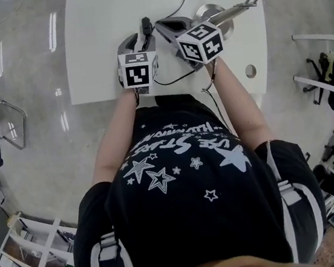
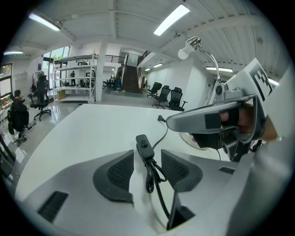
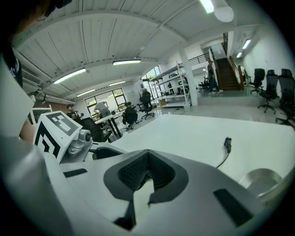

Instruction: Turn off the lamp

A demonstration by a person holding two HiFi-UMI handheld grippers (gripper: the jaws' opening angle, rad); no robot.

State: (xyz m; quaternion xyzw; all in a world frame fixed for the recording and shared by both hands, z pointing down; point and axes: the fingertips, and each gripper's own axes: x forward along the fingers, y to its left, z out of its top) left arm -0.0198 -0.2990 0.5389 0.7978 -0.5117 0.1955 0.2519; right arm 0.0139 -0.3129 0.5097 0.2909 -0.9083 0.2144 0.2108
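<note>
Switch (image 2: 144, 145) – lies on table (image 2: 87, 131) at spread jaw tips of left gripper (image 2: 147, 156), looped cord (image 2: 155, 182) between them, unpinched; right gripper (image 3: 146, 174) pressed together, empty; lamp (image 2: 186, 50) stands behind – risk: a jaw snagging cord could drag switch or tug lamp.

Right gripper (image 3: 147, 159), fingers together, above white table (image 3: 184, 133).

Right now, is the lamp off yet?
Done: the left gripper is at the cord switch. In hand: nothing; its jaws stand open, and the right gripper is shut and empty. Left: I can't tell whether the bulb is dark, so check that.
</note>
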